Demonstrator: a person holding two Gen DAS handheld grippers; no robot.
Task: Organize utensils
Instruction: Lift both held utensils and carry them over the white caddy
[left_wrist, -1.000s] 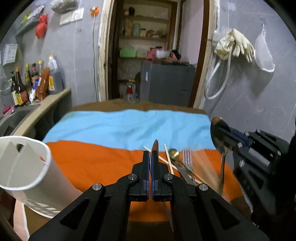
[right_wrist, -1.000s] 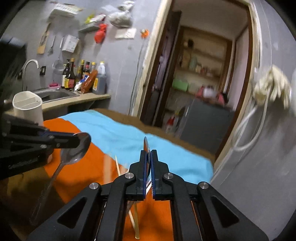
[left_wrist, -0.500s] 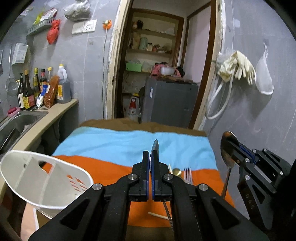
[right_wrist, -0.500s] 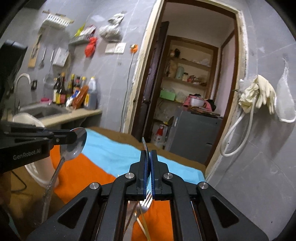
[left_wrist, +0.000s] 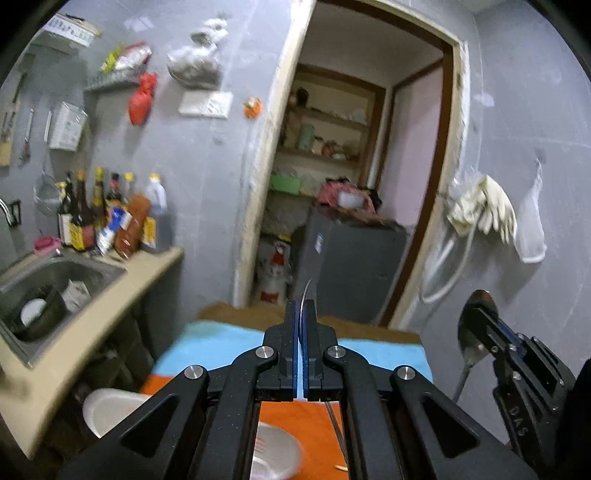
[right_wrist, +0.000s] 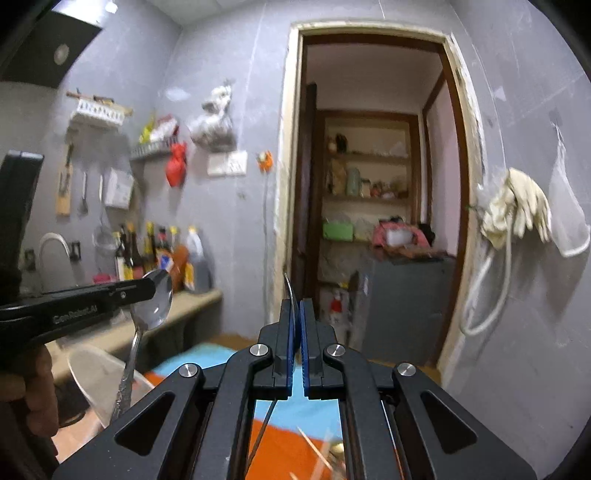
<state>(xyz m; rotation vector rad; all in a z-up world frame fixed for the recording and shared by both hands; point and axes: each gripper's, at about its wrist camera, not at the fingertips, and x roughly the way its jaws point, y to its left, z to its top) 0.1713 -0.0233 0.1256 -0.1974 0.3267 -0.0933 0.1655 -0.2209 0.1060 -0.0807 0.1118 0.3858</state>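
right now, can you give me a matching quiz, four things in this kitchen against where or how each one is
Things:
1 spoon in the left tongs
2 utensil holder
3 rubber gloves
4 sauce bottles

Place or state:
a hanging up, far right of view
b standing in a row beside the sink
c clamped by its bowl, handle pointing down
d white, low down under the left tongs

Pairs: 1-c, 2-d, 3-a, 4-b
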